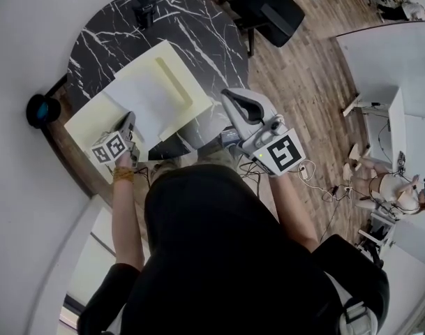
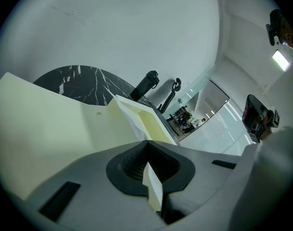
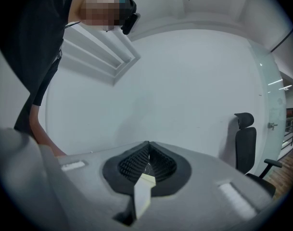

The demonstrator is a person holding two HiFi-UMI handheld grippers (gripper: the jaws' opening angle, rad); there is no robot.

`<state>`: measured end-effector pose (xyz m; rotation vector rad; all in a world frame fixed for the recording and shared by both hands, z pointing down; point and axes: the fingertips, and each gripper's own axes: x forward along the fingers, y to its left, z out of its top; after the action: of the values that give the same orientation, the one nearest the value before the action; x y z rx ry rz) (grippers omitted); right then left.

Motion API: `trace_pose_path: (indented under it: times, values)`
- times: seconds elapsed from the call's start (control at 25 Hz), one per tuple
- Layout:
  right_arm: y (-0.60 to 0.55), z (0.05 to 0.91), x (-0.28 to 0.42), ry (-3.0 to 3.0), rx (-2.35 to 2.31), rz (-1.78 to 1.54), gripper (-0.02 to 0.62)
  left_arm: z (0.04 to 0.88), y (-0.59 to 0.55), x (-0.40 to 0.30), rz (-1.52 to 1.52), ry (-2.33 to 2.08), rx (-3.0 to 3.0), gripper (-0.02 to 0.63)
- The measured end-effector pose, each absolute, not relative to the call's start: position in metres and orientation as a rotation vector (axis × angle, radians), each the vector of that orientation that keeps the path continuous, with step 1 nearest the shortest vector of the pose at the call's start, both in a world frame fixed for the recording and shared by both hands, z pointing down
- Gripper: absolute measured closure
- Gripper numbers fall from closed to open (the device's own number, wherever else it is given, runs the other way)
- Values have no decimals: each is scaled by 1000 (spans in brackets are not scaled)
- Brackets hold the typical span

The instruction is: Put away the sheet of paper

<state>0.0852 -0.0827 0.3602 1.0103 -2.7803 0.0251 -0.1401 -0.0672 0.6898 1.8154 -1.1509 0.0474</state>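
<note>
Paper (image 1: 146, 98) lies flat on cream folder (image 1: 176, 82) atop round marble table (image 1: 107, 33); left gripper (image 1: 128, 122), right gripper (image 1: 233, 96): fingers closed.

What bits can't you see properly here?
1. Table near edge: head view, person's body covers it.
2. Black thing at the far rim: head view, too small to name.
3. Sheet of paper: right gripper view misses it, facing a wall.
</note>
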Motion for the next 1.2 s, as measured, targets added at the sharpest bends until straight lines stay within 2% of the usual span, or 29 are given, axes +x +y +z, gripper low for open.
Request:
trace_pose_path:
  times: [1.2]
  values:
    - [-116,369,119,-2725,1081,53,597,713,-116,-87,76,-1065,1807,592]
